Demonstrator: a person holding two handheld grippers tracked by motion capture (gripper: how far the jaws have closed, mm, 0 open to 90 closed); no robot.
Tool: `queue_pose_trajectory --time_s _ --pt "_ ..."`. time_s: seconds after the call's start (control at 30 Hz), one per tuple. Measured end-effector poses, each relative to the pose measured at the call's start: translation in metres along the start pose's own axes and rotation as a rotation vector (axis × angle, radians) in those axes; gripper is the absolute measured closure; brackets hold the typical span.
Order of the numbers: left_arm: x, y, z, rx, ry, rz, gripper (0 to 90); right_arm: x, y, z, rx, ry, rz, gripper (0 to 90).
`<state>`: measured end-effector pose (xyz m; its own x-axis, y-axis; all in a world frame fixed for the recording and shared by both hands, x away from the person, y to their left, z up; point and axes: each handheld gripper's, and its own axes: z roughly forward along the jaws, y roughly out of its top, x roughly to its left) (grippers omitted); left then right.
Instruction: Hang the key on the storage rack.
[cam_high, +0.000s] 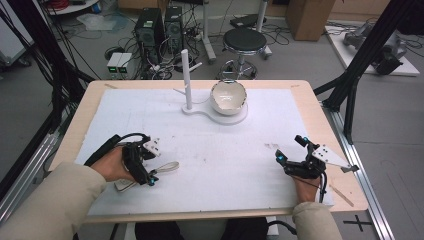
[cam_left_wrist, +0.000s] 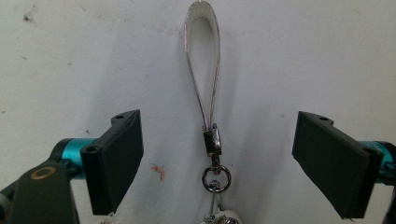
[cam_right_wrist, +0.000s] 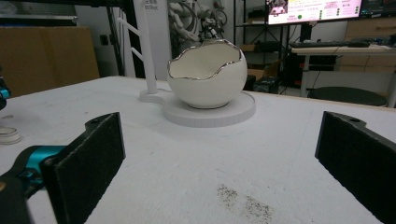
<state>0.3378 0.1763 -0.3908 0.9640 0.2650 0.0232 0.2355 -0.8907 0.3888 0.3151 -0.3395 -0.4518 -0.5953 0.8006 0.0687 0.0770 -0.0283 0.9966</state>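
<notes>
Fingers of the left gripper stand wide apart over the white mat, holding nothing; those of the right gripper are likewise spread and hold nothing, seen in both the high view and its own gripper view.

Largest is the desk, a pale wood top almost wholly covered by the mat. At its far middle sits one white stand, an upright post on a round base, and on that base one white egg-shaped bowl with a jagged silver rim; the right gripper view looks straight at it with clear mat between. Beyond the desk, on the floor, are one black stool and two computer towers.

Smallest is one keychain strap, a pale loop lying flat on the mat just beside the left gripper. The left gripper view shows what the high view cannot: a metal clasp and ring at the loop's near end, lying between the open fingers, touching neither. A small dark smudge marks the mat ahead of the right gripper
</notes>
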Motion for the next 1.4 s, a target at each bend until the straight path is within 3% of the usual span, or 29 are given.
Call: queue_pose_trajectory --time_s 0.17,0.47,1.0,1.17,1.4 --pt "0.001 0.000 0.003 0.022 -0.004 -0.008 22.1 0.000 0.000 0.000 -0.001 0.000 0.002 0.5" --pt "0.002 0.001 0.007 0.076 -0.022 -0.022 39.5 0.000 0.000 0.000 0.001 0.001 -0.001 0.6" --pt "0.002 0.003 0.010 0.125 -0.005 -0.030 65.7 0.000 0.000 0.001 -0.002 0.002 -0.007 0.6" --pt "0.000 0.005 0.011 0.146 0.008 -0.029 79.3 0.000 0.000 0.000 0.003 0.001 0.001 0.5" --pt "-0.001 0.006 0.012 0.157 0.017 -0.013 81.2 0.000 0.000 0.000 0.001 0.002 -0.003 0.5"
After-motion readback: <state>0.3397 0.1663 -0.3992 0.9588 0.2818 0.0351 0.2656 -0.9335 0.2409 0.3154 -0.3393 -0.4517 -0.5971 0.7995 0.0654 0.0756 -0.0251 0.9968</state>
